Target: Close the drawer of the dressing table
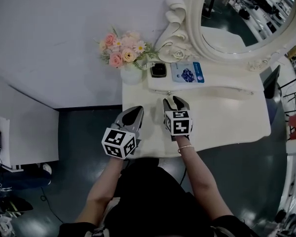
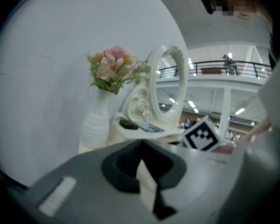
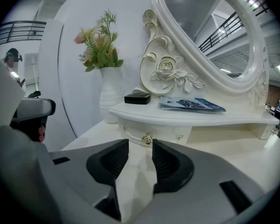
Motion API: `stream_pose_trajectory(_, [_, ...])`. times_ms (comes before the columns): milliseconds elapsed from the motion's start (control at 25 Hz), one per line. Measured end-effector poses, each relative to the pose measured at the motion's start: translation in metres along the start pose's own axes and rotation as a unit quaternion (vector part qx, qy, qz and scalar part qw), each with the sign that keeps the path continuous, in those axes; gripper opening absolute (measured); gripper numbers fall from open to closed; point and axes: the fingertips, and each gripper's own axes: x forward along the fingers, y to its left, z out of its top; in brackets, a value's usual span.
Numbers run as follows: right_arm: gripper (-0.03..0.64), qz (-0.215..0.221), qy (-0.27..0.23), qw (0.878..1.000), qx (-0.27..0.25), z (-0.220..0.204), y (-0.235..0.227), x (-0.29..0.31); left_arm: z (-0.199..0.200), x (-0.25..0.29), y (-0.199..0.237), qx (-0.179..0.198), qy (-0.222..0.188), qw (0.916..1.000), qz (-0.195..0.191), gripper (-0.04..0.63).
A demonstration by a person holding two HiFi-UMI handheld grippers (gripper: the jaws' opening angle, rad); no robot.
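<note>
While the empty right tongs (image 3: 140, 144) gape slightly and the left tongs (image 2: 140, 146) sit closed, an off-centre shove could skew the white wooden drawer (image 3: 167, 134).

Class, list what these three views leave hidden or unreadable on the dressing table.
- How far the drawer stands out: in the head view the shelf covers it, and the right gripper view faces it head-on.
- Left gripper view: the left gripper hides the drawer.
- Print on the booklet: too small in every view.

We count one vase of flowers (image 1: 131, 75), one black box (image 1: 159, 70), one blue booklet (image 1: 187, 72). We see one mirror (image 1: 246, 15), one drawer (image 3: 164, 135).
</note>
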Motion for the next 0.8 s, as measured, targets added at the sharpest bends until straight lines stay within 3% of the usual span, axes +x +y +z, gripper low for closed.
stream_pose_trajectory(360, [0.135,0.036,-0.046,0.998,0.003,0.009,0.021,-0.048,-0.002,0.004,-0.012,0.005,0.002,0.9999,-0.011,0.006])
stream_pose_trajectory(800, [0.058,0.05,-0.107,0.993,0.004,0.026,0.029,-0.107,-0.001,0.005,-0.016,0.008,-0.001,0.9999,-0.009,0.006])
